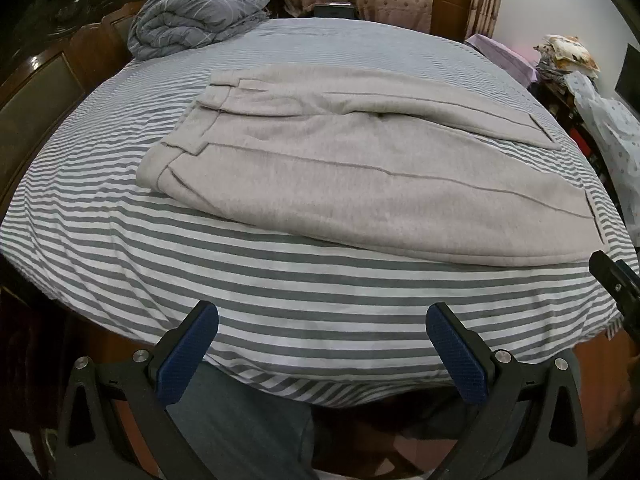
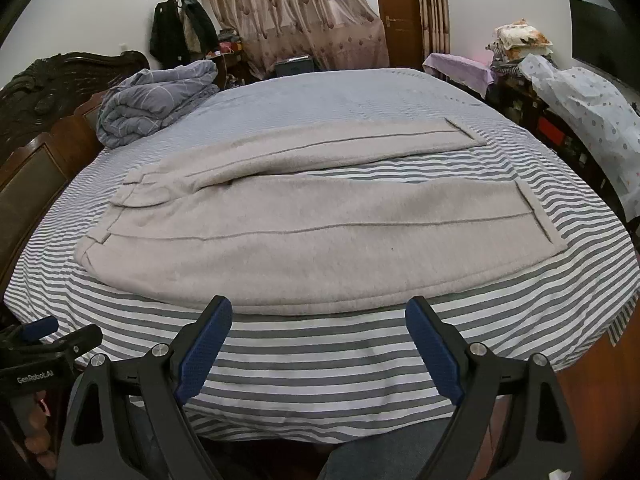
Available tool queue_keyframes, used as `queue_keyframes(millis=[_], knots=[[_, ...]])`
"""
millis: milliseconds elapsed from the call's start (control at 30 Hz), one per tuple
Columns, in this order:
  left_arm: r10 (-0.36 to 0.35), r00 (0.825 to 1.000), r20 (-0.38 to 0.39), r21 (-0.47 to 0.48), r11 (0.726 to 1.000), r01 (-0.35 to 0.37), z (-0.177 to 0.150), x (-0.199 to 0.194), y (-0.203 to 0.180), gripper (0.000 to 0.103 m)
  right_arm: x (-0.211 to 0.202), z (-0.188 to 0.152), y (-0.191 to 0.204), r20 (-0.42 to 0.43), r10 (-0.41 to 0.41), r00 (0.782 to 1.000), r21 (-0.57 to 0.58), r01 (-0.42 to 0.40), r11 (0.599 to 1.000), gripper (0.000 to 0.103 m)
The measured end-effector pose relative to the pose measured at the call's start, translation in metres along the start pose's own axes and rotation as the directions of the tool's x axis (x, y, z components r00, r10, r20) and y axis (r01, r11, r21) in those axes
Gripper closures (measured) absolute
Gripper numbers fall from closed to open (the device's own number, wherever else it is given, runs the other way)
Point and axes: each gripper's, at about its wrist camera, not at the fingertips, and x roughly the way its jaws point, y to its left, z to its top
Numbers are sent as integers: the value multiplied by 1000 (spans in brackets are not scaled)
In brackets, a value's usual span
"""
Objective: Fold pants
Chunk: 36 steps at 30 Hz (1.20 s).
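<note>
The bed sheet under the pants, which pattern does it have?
Grey and white stripes on the bed sheet, clearest in the right wrist view.

Light grey pants [image 2: 256,240], fleecy fabric, spread flat on the striped bed [image 2: 320,344], unfolded. Waistband toward the headboard side at left, hems toward the right edge. Legs splayed apart in a narrow V; near leg runs along the near edge, far leg angles toward mid-bed. A seam line runs down each leg.

Striped bed [image 2: 320,360], patterned curtains [image 2: 296,12], wooden door [image 2: 396,12]
</note>
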Motion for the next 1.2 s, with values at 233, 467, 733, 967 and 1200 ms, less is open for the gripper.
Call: queue_keyframes(millis=[233,467,733,967,1200], knots=[[-1,1000,-4,-2,1000,1,0,2,1,0,5,0,2,-15,-16,1000,-15,15,1000,16],[0,1000,-12,-2,1000,0,1,4,2,0,9,0,4,-24,-22,999,-26,21,999,16],[-8,1000,-19,3,1000,8,6,12,-1,0,17,4,7,-41,-29,999,-39,27,999,16],[-14,1000,-23,9,1000,14,17,22,-2,0,27,13,9,-55,-34,998,-57,30,998,16],[-12,999,-30,12,1000,13,32,35,3,0,43,24,15,-85,-49,995,-78,42,996,16]])
